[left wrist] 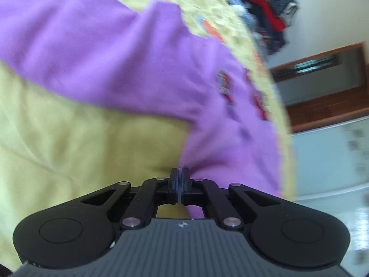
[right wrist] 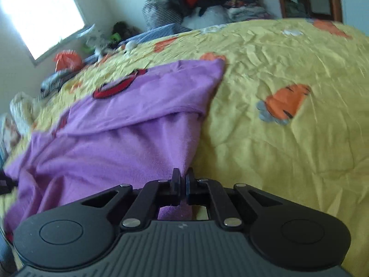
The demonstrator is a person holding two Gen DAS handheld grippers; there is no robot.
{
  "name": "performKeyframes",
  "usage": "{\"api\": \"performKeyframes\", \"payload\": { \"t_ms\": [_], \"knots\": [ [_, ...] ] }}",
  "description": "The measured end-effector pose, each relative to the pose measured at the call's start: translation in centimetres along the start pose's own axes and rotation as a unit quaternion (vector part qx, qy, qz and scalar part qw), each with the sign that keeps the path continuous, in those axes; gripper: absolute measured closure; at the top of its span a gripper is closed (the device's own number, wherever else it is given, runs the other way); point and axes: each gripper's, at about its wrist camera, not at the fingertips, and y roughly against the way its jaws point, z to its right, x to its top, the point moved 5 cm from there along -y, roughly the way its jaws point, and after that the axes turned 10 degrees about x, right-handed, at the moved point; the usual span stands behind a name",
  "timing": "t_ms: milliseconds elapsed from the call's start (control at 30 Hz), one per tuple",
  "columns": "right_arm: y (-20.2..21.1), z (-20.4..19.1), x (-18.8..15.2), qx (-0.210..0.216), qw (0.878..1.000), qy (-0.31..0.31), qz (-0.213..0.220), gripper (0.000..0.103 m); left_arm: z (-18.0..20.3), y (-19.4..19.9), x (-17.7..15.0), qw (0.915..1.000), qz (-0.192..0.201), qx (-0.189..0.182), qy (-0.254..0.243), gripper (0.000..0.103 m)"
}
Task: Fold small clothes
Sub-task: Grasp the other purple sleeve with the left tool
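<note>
Purple garment [right wrist: 120,129] lies spread on the yellow bedspread [right wrist: 288,143], its near edge reaching both grippers. Left gripper [left wrist: 179,175] is clenched on that purple cloth; right gripper [right wrist: 183,177] pinches the same garment's edge between its pads.

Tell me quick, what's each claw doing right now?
Left claw: shut on the purple garment's edge.
Right claw: shut on the same purple garment's edge.
</note>
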Motion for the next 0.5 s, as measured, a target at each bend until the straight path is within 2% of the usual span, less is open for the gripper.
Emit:
{"api": "performKeyframes", "payload": {
  "t_ms": [33, 67, 100, 133, 167, 200, 267, 367, 433, 467, 500],
  "knots": [
    [0.1, -0.1, -0.2, 0.010, 1.000, -0.006, -0.010, 0.098, 0.2, 0.4, -0.3, 1.0000, 0.009, 0.002, 0.002, 0.098],
    [0.2, -0.6, -0.5, 0.009, 1.000, -0.001, -0.025, 0.097, 0.7, 0.6, -0.6, 0.9999, 0.011, -0.001, -0.008, 0.089],
    [0.6, -1.0, -0.7, 0.001, 1.000, 0.006, -0.026, 0.090, 1.0, 0.6, -1.1, 1.0000, 0.000, -0.005, -0.006, 0.059],
    [0.9, -1.4, -1.0, -0.003, 1.000, 0.006, -0.024, 0.085, 1.2, 0.4, -1.7, 0.9999, -0.009, -0.014, 0.004, 0.042],
    [1.3, -1.7, -1.5, 0.003, 1.000, -0.001, -0.031, 0.069, 1.8, 0.4, -2.4, 0.9995, -0.010, -0.029, 0.002, 0.023],
    [1.5, -1.8, -2.0, 0.010, 0.999, -0.013, -0.041, 0.043, 2.3, 0.5, -3.2, 0.9991, -0.012, -0.040, -0.006, 0.022],
    [2.7, -2.3, -3.1, 0.025, 0.999, -0.023, -0.040, 0.024, 2.8, 0.3, -4.8, 0.9990, -0.029, -0.033, -0.010, 0.022],
    [4.2, -3.5, -5.4, 0.037, 0.998, -0.025, -0.050, 0.024, 2.3, 0.3, -7.8, 0.9979, -0.058, -0.028, -0.011, 0.022],
    [4.9, -4.7, -7.1, 0.054, 0.996, -0.030, -0.058, 0.024, 1.8, 0.2, -9.5, 0.9967, -0.075, -0.032, -0.002, 0.028],
    [5.2, -5.5, -7.9, 0.059, 0.996, -0.021, -0.062, 0.023, 1.6, 0.2, -10.1, 0.9964, -0.078, -0.033, -0.002, 0.036],
    [5.2, -6.5, -8.7, 0.069, 0.995, -0.011, -0.070, 0.023, 1.4, 0.2, -10.6, 0.9964, -0.080, -0.027, -0.003, 0.060]
  ]
}}
